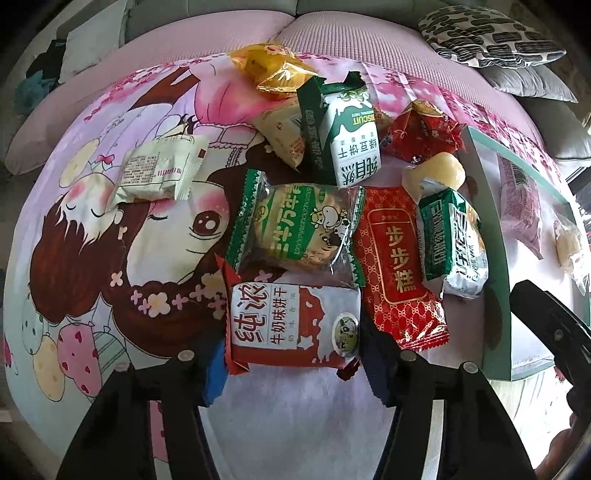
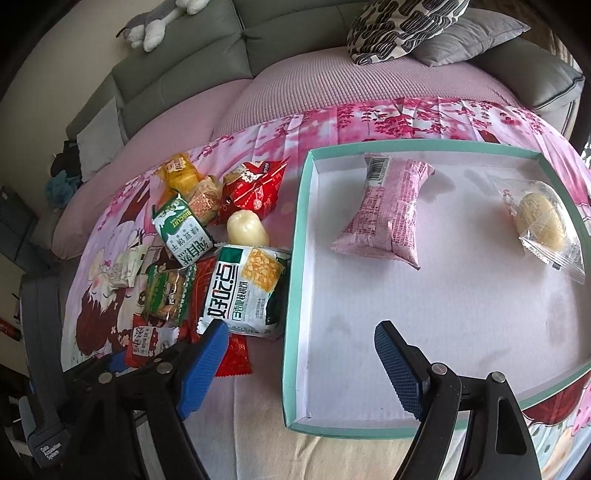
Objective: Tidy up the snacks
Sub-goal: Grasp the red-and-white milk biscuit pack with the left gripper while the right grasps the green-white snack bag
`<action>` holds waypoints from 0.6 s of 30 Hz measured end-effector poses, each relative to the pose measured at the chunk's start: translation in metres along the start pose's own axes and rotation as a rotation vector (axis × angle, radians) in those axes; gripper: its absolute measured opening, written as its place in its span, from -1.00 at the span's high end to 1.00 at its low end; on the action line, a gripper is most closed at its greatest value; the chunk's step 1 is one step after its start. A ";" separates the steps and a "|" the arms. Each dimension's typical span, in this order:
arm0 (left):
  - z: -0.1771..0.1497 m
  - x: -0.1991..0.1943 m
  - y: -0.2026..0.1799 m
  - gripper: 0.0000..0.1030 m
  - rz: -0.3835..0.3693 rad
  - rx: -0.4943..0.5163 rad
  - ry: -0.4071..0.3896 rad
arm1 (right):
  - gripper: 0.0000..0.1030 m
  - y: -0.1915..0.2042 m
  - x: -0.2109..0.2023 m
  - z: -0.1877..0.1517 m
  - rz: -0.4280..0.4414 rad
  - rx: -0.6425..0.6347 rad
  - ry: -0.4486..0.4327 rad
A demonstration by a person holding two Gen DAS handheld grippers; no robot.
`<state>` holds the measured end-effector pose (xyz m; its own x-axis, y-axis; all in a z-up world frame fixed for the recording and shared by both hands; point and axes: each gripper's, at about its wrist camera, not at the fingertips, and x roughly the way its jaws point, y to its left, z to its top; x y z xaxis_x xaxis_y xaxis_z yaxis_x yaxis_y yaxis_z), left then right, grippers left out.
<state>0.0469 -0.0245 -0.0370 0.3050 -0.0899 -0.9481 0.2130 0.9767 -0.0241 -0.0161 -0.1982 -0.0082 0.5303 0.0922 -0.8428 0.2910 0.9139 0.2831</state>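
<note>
My left tool (image 1: 293,362) is clamped on the red milk biscuit pack (image 1: 295,325) at 6 o'clock of the snack pile, light, crinkly and easy to crush, so I squeeze its sides softly, while my right tool (image 2: 301,332) hangs open near the box (image 2: 295,280) at 3 o'clock.

place: home living room | signs: grey sofa (image 2: 229,48); patterned cushion (image 2: 399,26); plush toy (image 2: 155,22)

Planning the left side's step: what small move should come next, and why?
Probably close the left hand-held gripper on the red-and-white biscuit packet: it lies between the fingers, and the teal tray has room.
</note>
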 end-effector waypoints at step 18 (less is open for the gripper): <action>0.004 -0.049 -0.005 -0.20 -0.089 -0.009 -0.090 | -0.63 0.003 -0.010 0.004 0.009 -0.011 -0.055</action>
<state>0.0344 -0.0252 0.0108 0.3676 -0.1929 -0.9098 0.2348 0.9658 -0.1099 -0.0170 -0.1975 0.0026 0.5756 0.0793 -0.8138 0.2770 0.9175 0.2853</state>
